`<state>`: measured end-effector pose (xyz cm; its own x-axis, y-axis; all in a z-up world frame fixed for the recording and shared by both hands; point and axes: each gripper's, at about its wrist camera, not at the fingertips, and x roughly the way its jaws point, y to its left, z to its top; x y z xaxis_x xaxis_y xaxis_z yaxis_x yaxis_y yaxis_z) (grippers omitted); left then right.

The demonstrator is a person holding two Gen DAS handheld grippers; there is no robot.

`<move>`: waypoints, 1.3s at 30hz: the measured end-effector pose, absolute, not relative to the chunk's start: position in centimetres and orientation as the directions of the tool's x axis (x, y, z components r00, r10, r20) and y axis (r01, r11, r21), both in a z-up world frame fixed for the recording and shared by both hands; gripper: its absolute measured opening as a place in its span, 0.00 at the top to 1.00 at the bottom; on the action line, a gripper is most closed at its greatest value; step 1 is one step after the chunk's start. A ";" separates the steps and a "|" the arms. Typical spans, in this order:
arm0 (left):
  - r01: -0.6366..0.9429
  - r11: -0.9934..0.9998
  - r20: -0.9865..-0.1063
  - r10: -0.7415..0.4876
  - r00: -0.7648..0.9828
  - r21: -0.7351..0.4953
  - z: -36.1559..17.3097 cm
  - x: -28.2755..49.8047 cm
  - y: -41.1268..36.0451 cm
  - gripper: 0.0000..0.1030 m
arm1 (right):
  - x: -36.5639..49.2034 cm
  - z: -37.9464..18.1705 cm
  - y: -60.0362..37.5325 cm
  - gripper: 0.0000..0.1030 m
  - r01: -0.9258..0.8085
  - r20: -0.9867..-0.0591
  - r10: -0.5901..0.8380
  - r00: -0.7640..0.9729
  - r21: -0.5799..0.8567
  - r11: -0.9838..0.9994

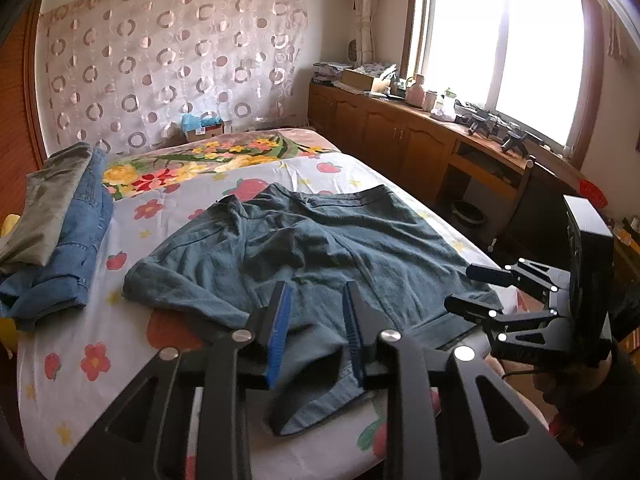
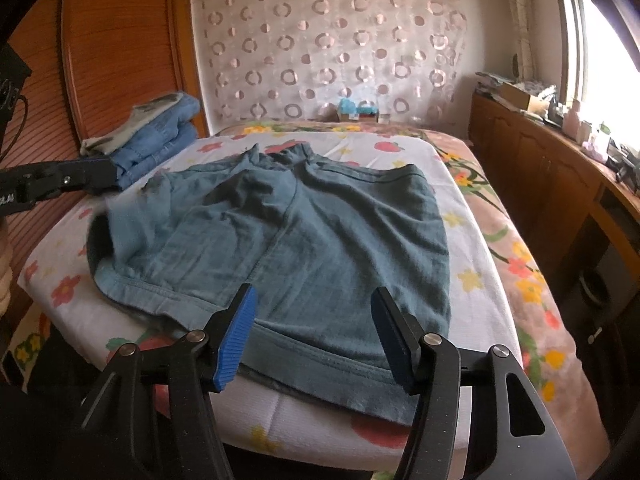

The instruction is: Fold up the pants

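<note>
I see the teal pants [image 2: 288,240] spread flat on the floral bed sheet [image 2: 400,148], long axis running away from me, waistband at the far end, leg hems nearest my grippers; my left gripper [image 1: 316,320] stands narrowly parted over the near hem, pads clear of cloth; my right gripper [image 2: 314,332] gapes wider above the other hem, gripping nothing; folded jeans [image 1: 80,236] lie far left.

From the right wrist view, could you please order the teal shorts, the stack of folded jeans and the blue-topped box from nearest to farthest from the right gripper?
1. Teal shorts: directly beneath the right gripper.
2. Stack of folded jeans: far left, beside the wooden headboard.
3. Blue-topped box: beyond the bed, against the curtain.
</note>
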<state>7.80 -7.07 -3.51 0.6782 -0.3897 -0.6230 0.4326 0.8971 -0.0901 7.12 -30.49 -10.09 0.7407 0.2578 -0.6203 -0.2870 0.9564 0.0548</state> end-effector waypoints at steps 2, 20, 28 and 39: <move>0.416 0.906 -0.627 -0.372 0.685 -0.083 -3.7 7.6 -6.6 0.71 | 7.1 -9.9 -30.0 0.41 -0.298 -0.619 0.265 0.739 0.052 0.953; 0.281 0.958 -0.739 -0.228 0.634 -0.055 -10.4 8.2 -1.1 0.49 | 8.9 -8.5 -23.4 0.56 -0.462 -0.603 0.408 0.685 0.073 0.884; 0.265 0.964 -0.761 -0.183 0.622 -0.015 -12.1 7.8 -0.8 0.48 | 10.1 -9.6 -20.7 0.59 -0.510 -0.632 0.448 0.633 0.095 0.855; 0.262 0.965 -0.725 -0.196 0.660 -0.023 -12.1 7.4 -0.3 0.47 | 10.6 -12.1 -18.9 0.60 -0.543 -0.691 0.461 0.557 0.117 0.832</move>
<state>7.38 -0.26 -12.07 0.6599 -0.1963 -0.7252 0.2623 0.9647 -0.0225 10.58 -18.91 -12.09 0.5567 0.4609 -0.6911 -0.5429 0.8316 0.1172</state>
